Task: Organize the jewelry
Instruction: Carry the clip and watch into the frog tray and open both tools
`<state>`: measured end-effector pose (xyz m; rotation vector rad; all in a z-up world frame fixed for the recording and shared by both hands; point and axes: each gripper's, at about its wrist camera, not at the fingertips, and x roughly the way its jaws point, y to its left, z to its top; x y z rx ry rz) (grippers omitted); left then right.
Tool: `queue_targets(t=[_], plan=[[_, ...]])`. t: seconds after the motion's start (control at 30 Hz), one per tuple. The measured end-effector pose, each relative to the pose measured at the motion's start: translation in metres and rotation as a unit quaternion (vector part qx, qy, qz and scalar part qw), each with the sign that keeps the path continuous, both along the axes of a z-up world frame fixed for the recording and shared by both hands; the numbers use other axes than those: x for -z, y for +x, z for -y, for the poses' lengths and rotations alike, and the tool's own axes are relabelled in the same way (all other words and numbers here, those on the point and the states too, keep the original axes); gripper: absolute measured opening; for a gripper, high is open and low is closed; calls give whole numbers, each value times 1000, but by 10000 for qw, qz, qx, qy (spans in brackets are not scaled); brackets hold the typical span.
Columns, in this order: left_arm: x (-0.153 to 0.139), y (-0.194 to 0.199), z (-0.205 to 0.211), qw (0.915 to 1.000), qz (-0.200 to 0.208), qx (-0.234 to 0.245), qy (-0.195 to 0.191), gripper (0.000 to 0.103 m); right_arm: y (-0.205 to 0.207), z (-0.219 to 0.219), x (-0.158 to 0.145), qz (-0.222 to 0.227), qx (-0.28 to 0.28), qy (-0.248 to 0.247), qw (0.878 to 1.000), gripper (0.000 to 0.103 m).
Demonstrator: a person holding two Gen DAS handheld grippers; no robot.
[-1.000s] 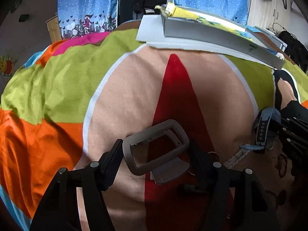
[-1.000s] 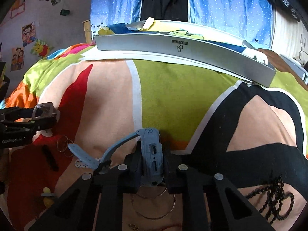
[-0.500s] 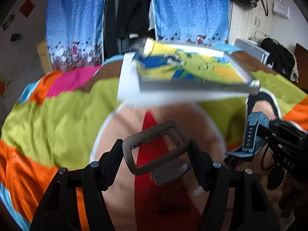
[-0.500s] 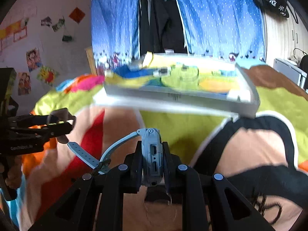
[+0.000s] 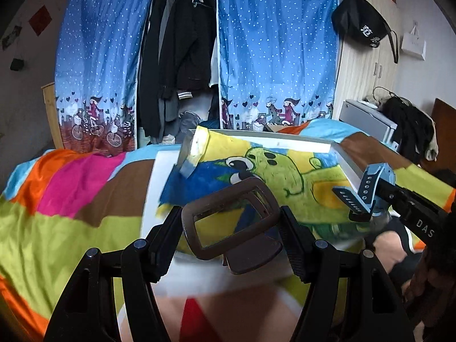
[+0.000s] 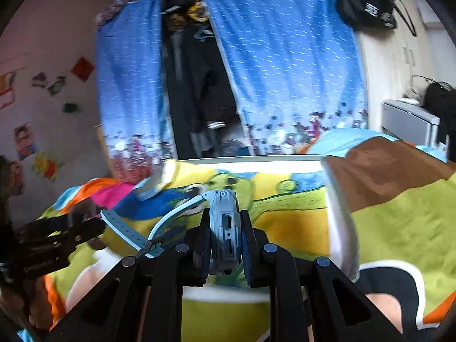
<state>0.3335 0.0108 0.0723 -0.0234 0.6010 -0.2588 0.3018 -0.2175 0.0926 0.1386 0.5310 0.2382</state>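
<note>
My left gripper is shut on a brown rectangular buckle, held in the air over the near edge of a white shallow box. The box is lined with a cartoon frog print. My right gripper is shut on a light blue smartwatch, whose strap hangs out to the left. It also hovers over the near side of the white box. In the left wrist view the smartwatch appears at the right, level with the box's right rim.
The box rests on a colourful bedspread that fills the foreground. Behind the bed hang blue dotted curtains with dark clothes between them. A black bag hangs on the right wall above a grey unit.
Both grippers rose from the bedspread and moved forward to the white box, each keeping its item. The loose rings and chains on the bed have dropped out of view.
</note>
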Motion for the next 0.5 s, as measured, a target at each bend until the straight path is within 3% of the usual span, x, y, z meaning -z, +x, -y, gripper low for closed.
queue_targets(t=[0.23, 0.5], plan=[[26, 44, 1, 9987, -475, -142, -81, 61, 33, 10, 33, -557, 324, -56, 9979, 17], [51, 54, 0, 9959, -812, -388, -48, 62, 37, 5, 60, -855, 252, -289, 9956, 19]])
